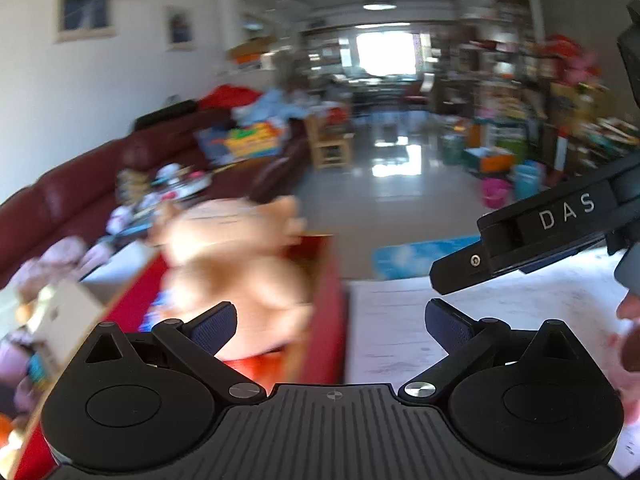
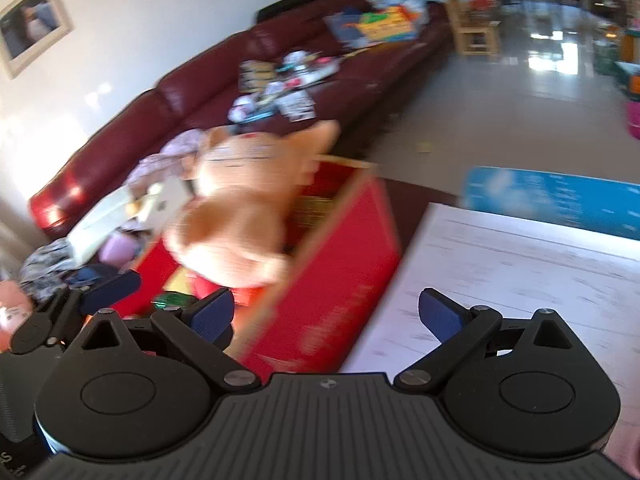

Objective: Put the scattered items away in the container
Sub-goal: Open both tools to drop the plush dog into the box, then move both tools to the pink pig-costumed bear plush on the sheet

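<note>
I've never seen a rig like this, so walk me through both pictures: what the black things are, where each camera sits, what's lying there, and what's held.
A person holds two hand-held grippers; a fisheye camera on each looks forward along its fingers. One picture is from the left gripper, the other from the right gripper. Both stand open and hold nothing. Ahead, a blurred tan plush toy sits in a red box, beside a white table. Behind is a cluttered dark red sofa.
</note>
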Demonstrator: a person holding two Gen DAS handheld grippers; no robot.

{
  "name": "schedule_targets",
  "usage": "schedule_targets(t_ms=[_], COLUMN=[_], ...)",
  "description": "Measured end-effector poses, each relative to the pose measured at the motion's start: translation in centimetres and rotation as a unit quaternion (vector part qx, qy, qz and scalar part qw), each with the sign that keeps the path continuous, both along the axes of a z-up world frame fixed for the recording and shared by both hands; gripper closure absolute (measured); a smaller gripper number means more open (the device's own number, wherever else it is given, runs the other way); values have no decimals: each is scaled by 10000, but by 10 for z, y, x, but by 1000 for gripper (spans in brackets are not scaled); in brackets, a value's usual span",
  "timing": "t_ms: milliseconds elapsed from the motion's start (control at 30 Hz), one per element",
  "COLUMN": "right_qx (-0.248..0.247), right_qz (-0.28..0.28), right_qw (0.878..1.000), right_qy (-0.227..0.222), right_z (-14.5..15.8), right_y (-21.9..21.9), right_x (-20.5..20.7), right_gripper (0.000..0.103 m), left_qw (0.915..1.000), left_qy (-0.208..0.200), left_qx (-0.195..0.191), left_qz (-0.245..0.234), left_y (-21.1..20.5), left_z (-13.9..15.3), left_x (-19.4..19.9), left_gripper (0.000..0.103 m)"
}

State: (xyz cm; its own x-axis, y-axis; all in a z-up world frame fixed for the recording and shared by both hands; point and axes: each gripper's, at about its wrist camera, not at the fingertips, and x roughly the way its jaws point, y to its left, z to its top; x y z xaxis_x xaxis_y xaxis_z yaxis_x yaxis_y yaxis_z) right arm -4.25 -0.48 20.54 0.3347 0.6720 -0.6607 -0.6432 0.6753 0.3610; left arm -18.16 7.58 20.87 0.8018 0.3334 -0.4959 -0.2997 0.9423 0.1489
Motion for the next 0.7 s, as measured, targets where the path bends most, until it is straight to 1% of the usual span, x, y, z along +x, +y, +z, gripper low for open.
schedule_targets(t_ms=[167, 300, 433, 500, 633, 700], right_qx=[-208, -280, -328, -345, -432, -371], right_qz=[-658, -1057, -1571, -1871, -2445, -2685], right_qw=[9974, 9933, 9857, 9796, 9652, 9575], right_qy=[209, 379, 509, 642, 825, 988], right_z=[-18, -35, -53, -66, -94, -107], right_y=[-73, -127, -181, -206, -248, -267], right_x=[12, 14, 16, 19, 21, 22], right_gripper=[4, 4, 4, 4, 4, 4], left_qw=[9981, 9921, 9793, 9711, 9577, 9534], left_qy=[295, 512, 852, 1055, 1365, 1483], left_qx=[-92, -116, -61, -38, 74, 35], left_qz=[-528, -1142, -1832, -2141, -2533, -2627], left_y=[-52, -94, -138, -157, -187, -196], left_z=[-31, -57, -90, -106, -134, -145], left_x=[34, 53, 66, 70, 75, 79], left_gripper=[0, 0, 0, 0, 0, 0])
